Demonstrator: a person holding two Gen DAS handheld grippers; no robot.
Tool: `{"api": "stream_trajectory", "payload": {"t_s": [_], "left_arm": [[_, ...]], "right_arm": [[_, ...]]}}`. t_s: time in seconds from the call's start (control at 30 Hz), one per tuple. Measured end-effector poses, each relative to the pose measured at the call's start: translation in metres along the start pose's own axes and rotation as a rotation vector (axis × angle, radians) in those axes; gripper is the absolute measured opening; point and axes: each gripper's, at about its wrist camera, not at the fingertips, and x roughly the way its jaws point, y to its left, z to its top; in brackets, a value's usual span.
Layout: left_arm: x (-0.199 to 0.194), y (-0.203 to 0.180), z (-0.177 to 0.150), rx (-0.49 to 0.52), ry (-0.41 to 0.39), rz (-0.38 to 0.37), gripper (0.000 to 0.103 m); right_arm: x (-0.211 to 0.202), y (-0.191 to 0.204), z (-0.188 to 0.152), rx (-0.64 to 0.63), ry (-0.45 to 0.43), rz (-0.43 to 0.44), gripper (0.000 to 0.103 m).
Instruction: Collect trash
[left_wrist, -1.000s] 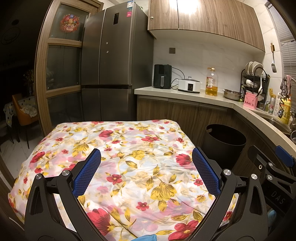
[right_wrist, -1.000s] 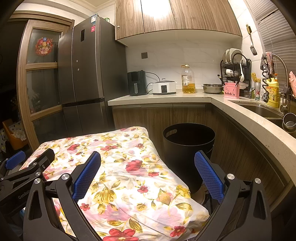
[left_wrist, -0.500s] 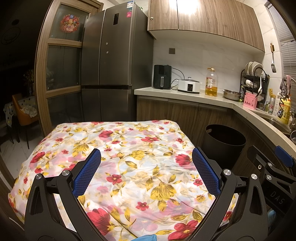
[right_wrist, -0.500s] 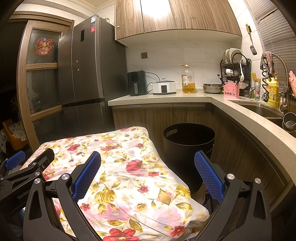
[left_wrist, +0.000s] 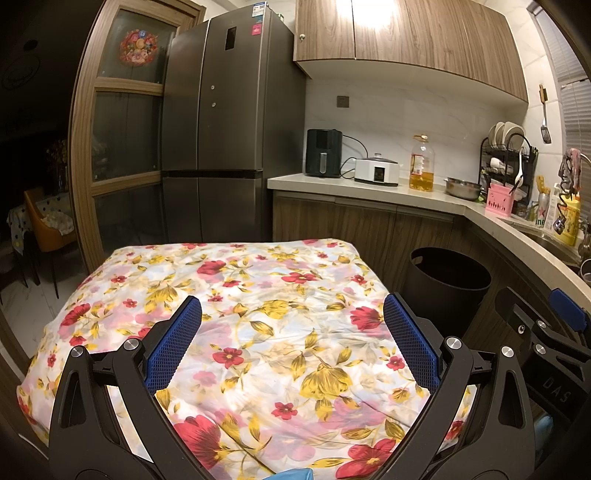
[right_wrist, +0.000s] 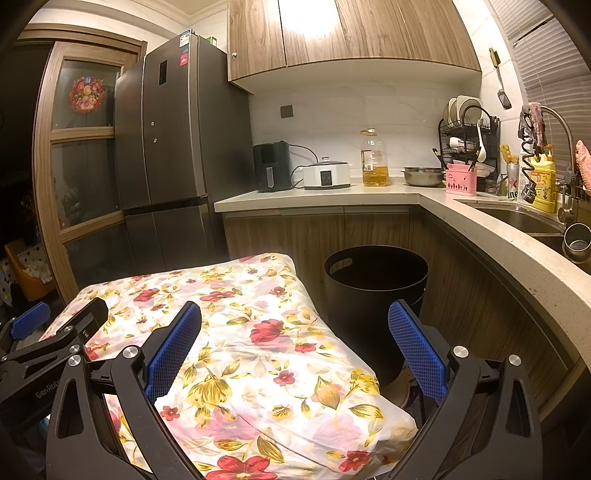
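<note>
A black round trash bin (left_wrist: 448, 280) stands on the floor at the table's right side, in front of the wooden cabinets; it also shows in the right wrist view (right_wrist: 375, 295). I see no loose trash on the floral tablecloth (left_wrist: 258, 314). My left gripper (left_wrist: 291, 347) is open and empty above the near half of the table. My right gripper (right_wrist: 295, 349) is open and empty over the table's right corner, near the bin. Each gripper shows at the edge of the other's view.
A grey fridge (left_wrist: 225, 129) stands behind the table. The L-shaped counter (right_wrist: 369, 194) holds an air fryer, a cooker, an oil bottle, a steel bowl, a pink holder and a dish rack. A sink (right_wrist: 524, 221) lies at the right. A wood-framed glass door (left_wrist: 122, 129) is at the left.
</note>
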Motion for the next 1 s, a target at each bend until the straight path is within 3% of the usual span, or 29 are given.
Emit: {"api": "stream_trajectory", "payload": {"t_s": [1.0], "left_arm": [[0.0029,-0.0048,0.0023,0.011,-0.004,-0.011,0.095]], "right_arm": [[-0.0006,0.0024,0.0063,0.013,-0.003,-0.012,0.097]]}}
